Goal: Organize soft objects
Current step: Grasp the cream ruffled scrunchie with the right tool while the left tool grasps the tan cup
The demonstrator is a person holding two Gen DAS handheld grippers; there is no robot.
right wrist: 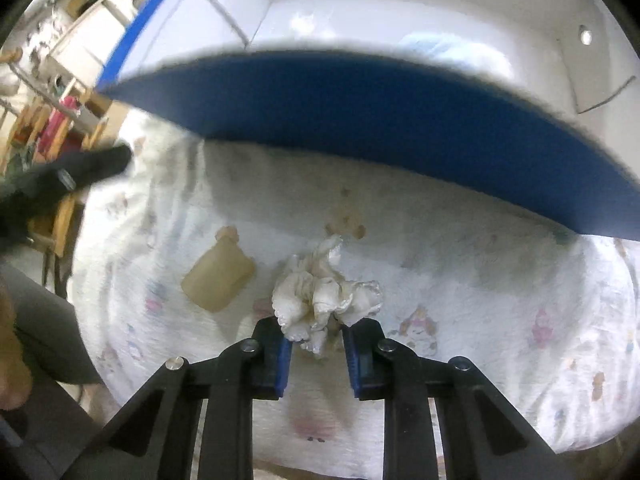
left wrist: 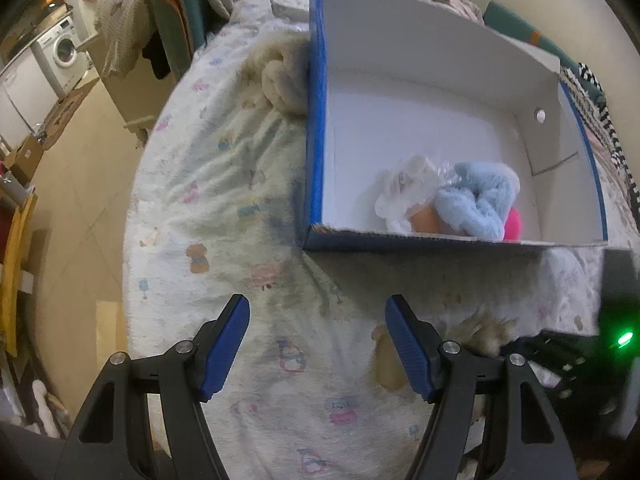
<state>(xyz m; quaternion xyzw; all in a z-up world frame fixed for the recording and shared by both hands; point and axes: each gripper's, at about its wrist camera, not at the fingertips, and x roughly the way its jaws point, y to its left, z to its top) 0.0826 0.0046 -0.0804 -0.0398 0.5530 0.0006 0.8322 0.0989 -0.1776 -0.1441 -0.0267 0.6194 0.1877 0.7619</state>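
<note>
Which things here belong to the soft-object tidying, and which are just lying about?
Job: white scrunchie between the right gripper pads; blue box; blue scrunchie inside; left gripper.
Lying about: washing machine; grey blanket.

1 box (left wrist: 316, 128), 4 soft items inside (1 blue scrunchie (left wrist: 476, 204)), 1 white scrunchie (right wrist: 324, 300) outside.

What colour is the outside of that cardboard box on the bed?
Blue outside, white inside. The box shows best in the left wrist view.
</note>
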